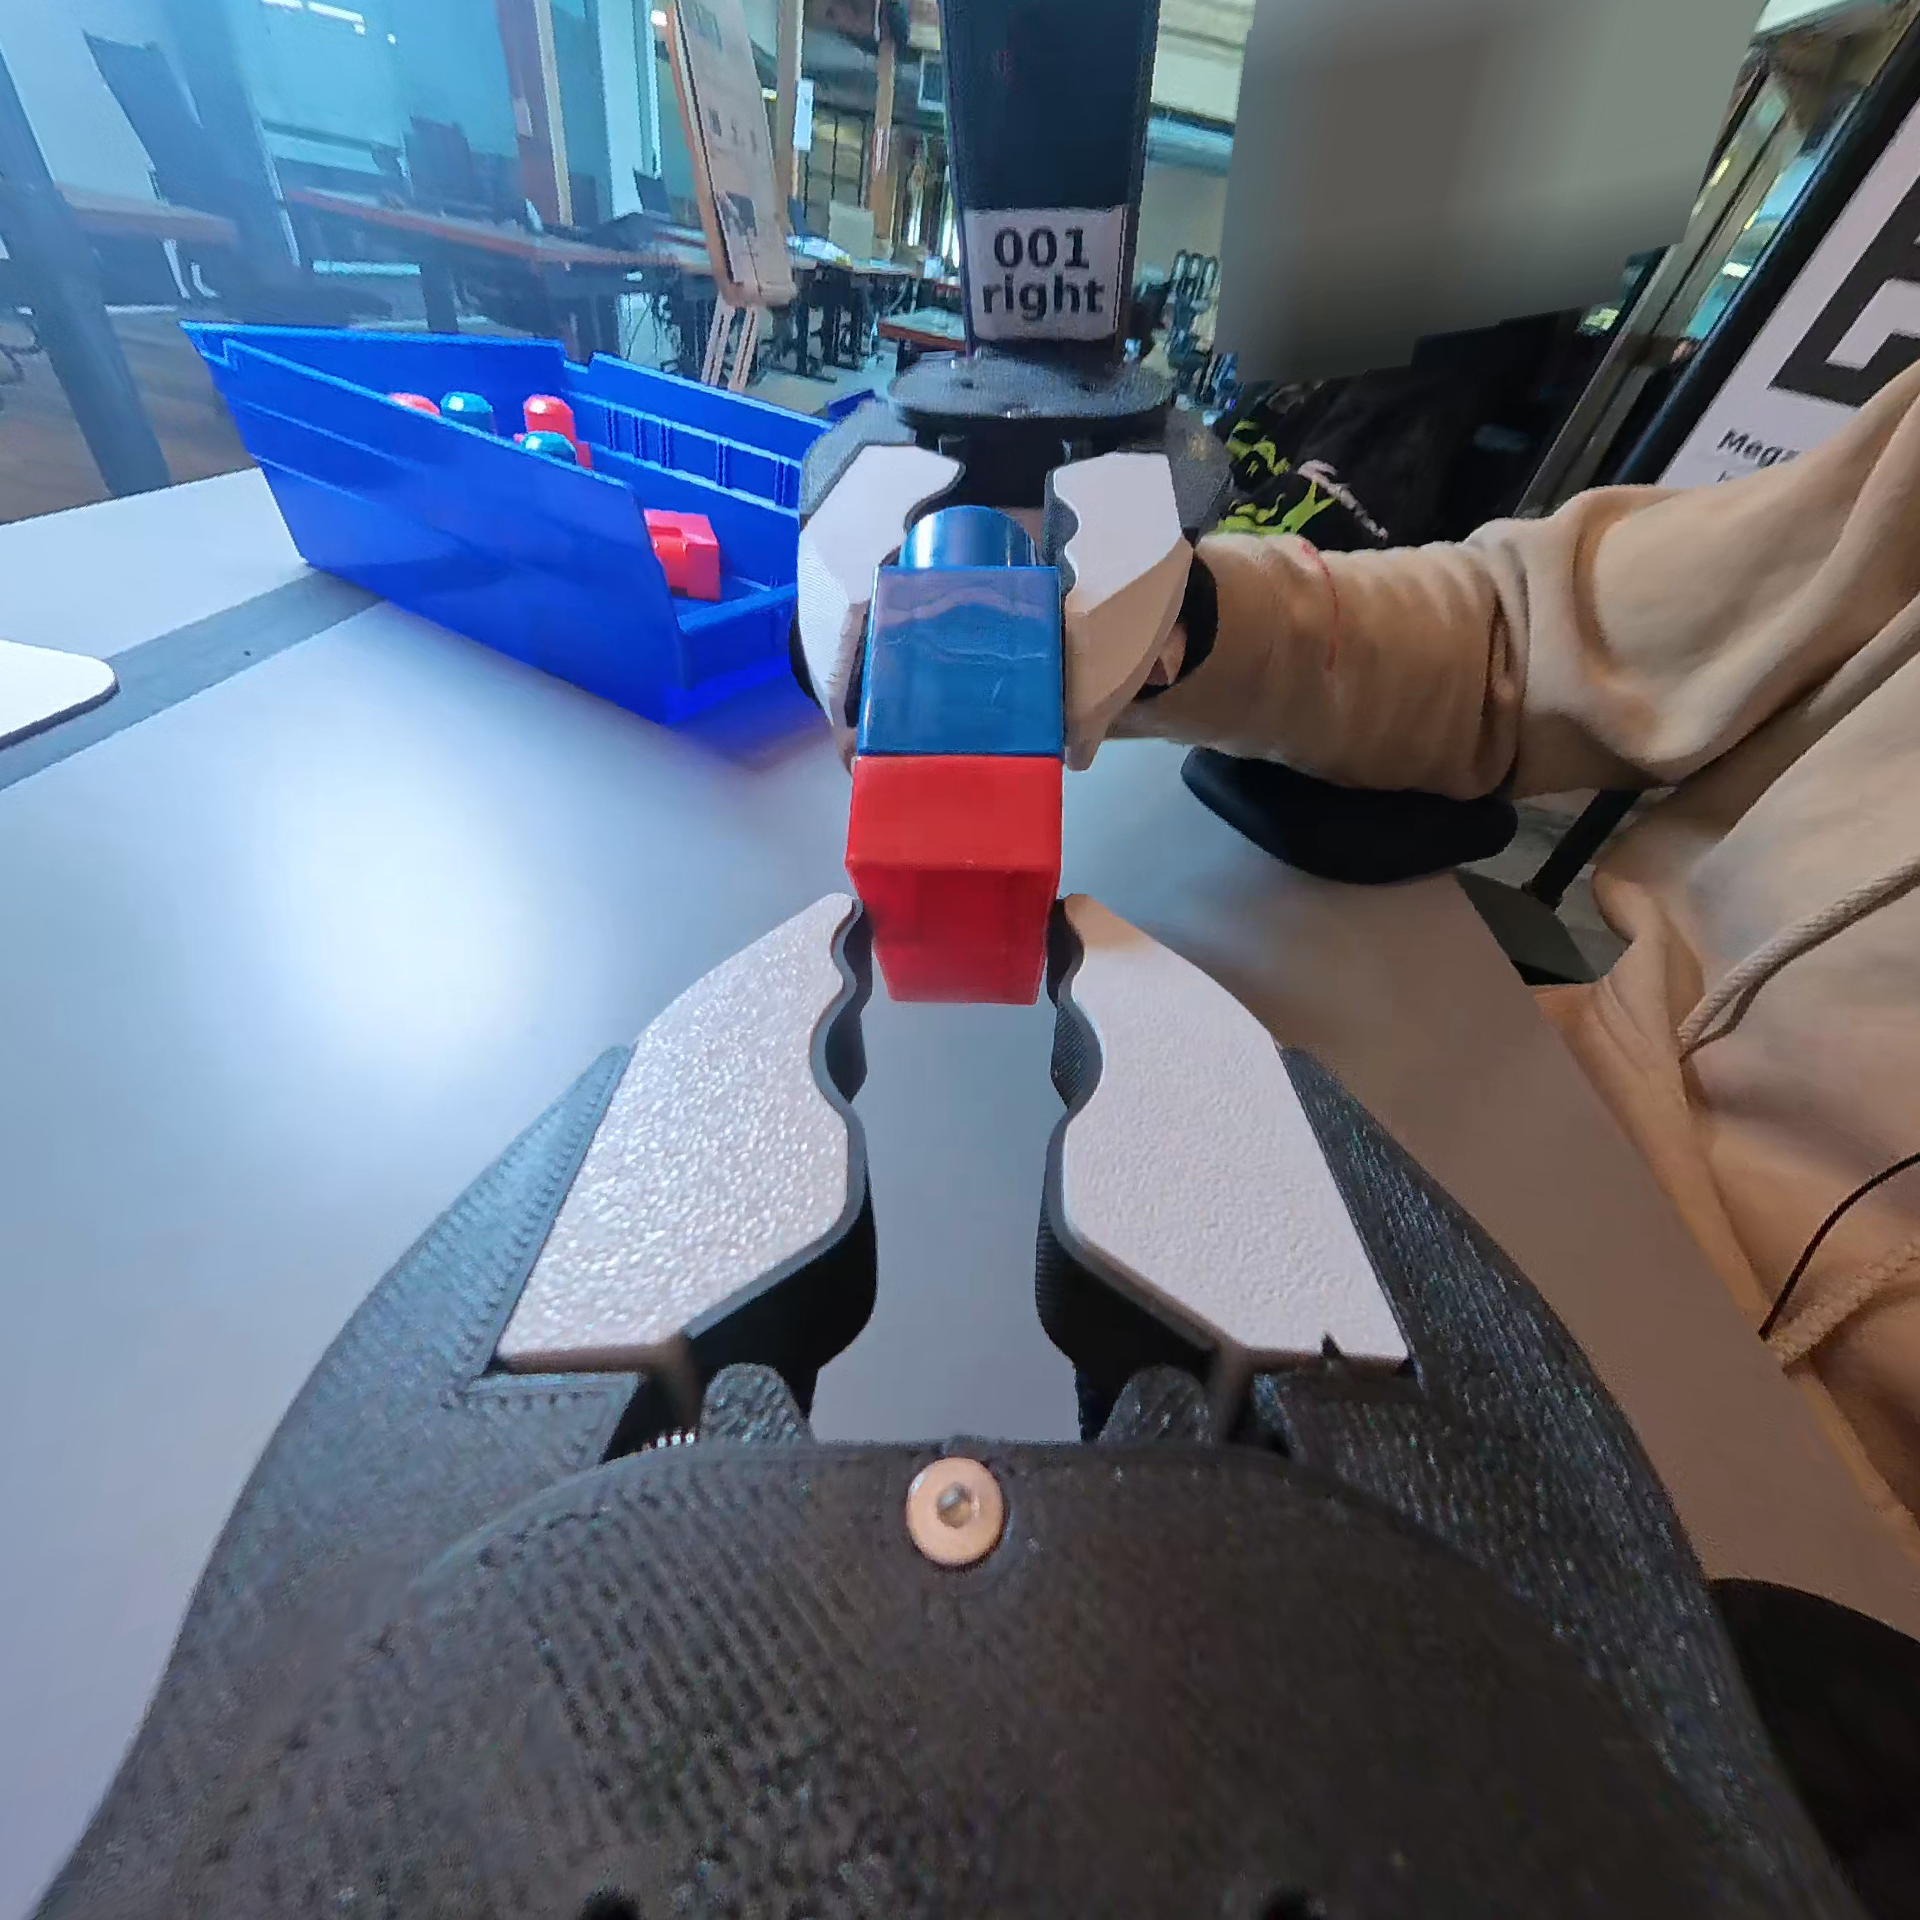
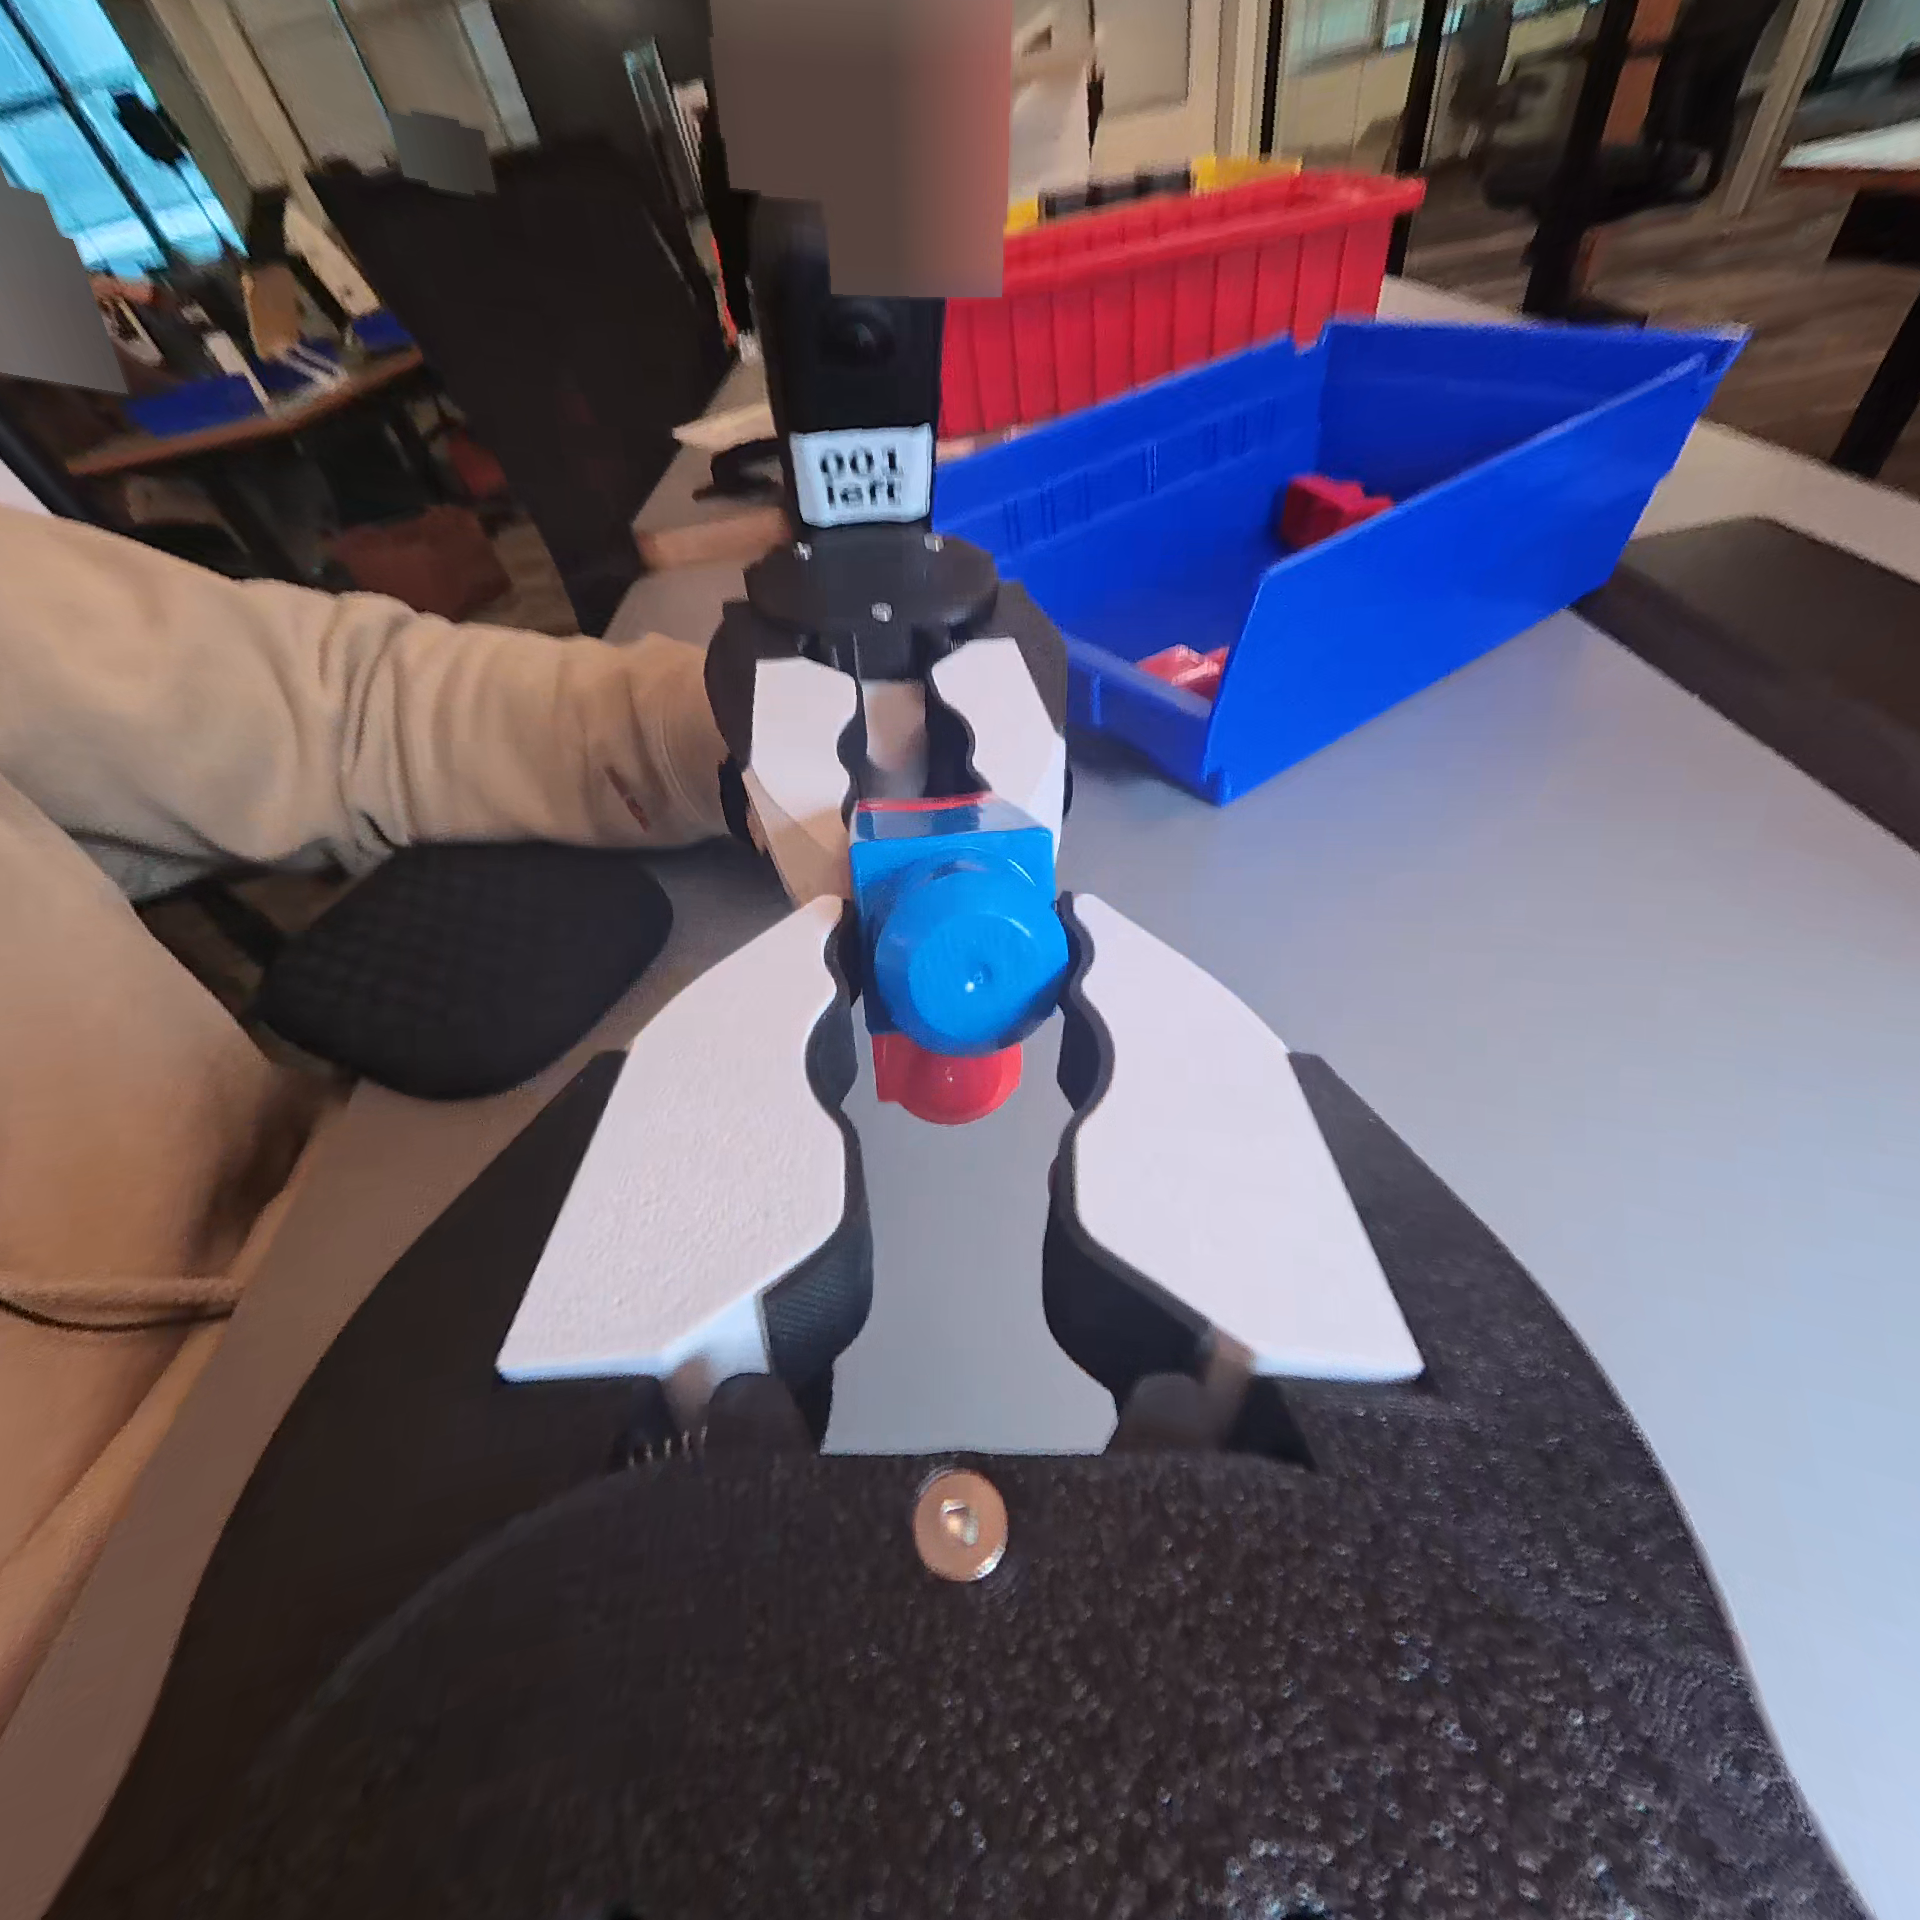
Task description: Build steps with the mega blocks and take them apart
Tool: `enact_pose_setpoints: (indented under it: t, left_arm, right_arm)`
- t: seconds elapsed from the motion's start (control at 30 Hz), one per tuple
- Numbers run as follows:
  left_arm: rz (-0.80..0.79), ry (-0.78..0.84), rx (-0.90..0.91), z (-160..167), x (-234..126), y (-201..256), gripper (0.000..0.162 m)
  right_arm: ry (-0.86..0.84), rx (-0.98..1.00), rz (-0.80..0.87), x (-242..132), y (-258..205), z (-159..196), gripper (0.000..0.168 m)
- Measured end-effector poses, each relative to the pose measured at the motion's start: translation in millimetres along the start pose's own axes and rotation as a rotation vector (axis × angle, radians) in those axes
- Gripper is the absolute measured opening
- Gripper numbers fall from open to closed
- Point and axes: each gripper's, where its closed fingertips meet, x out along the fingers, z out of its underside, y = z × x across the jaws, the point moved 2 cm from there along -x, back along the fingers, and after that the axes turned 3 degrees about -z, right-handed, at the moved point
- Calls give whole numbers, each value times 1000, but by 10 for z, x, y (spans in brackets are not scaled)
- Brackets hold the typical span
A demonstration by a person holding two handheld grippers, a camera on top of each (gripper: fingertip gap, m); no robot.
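A blue block [image 1: 961, 655] is joined to a red block [image 1: 951, 831], and both are held in the air above the grey table [image 1: 364, 987]. My left gripper [image 1: 961, 925] is shut on the red block's near end. My right gripper [image 1: 961, 727] faces it and is shut on the blue block. In the right wrist view my right gripper [image 2: 956, 925] clamps the blue block [image 2: 961, 956], whose stud points at the camera. A red stud [image 2: 945, 1086] shows just below it. The left gripper [image 2: 914, 800] is behind, and the red block there is mostly hidden.
A blue bin [image 1: 468, 561] lies on the table at the far left with red and teal blocks [image 1: 551, 416] inside; it also shows in the right wrist view [image 2: 1455, 582]. A red bin [image 2: 1195, 281] stands behind. A person's beige sleeve [image 1: 1507, 644] and a black chair [image 1: 1351, 821] are at the table's edge. My left and right fingertips are right by each other.
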Motion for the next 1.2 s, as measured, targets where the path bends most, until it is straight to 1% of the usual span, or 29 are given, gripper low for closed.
enact_pose_setpoints:
  t: [0.1,0.3,0.43,0.47,0.53,0.57,0.63,0.7,0.73,0.77,0.8,0.87,0.9,0.93,1.0,1.07,1.1,1.13,1.2]
  left_arm:
    - [-17,-68,25,80,24,-8,33]
    - [-10,-114,32,169,52,-3,33]
    - [-5,-88,40,108,44,3,33]
    - [-13,-76,47,82,35,2,33]
    - [-24,-55,42,49,-3,-19,33]
    - [-29,-45,39,36,-20,-36,33]
    - [-21,-28,25,13,-28,-36,33]
    - [-31,-33,35,29,-6,-35,33]
    - [-66,-26,41,22,2,-70,33]
    - [-141,-13,52,2,-6,-157,25]
    - [-205,27,68,-42,-34,-230,28]
    - [-276,61,65,-84,-121,-345,29]
    - [-283,65,51,-91,-154,-375,28]
    - [-305,74,43,-102,-180,-413,26]
    - [-324,76,51,-103,-186,-433,24]
    - [-319,53,71,-64,-136,-407,24]
    - [-316,34,83,-32,-104,-395,24]
    - [-315,8,97,6,-72,-384,24]
    - [-321,-37,131,77,-24,-377,23]
  right_arm:
    - [-65,-11,4,3,5,86,36]
    - [-142,-64,2,4,1,205,36]
    - [-178,-139,36,2,-4,153,38]
    - [-189,-160,49,-18,0,124,42]
    - [-170,-152,58,-84,5,42,44]
    - [-153,-139,62,-118,17,9,43]
    - [-120,-133,70,-158,31,-23,34]
    - [-89,-145,69,-165,19,-52,33]
    - [-69,-152,75,-180,26,-89,29]
    - [-43,-152,94,-219,52,-153,29]
    - [-20,-142,116,-288,89,-233,29]
    - [10,-121,198,-532,207,-415,29]
    - [12,-126,289,-718,316,-500,29]
    - [5,-128,406,-948,451,-571,29]
    - [-39,-101,710,-1542,786,-621,29]
    - [-156,-40,1008,-2178,1070,-471,29]
    - [-246,19,1099,-2422,1152,-311,29]
    - [-338,85,1148,-2598,1201,-129,29]
    - [-507,194,1198,-2808,1252,226,29]
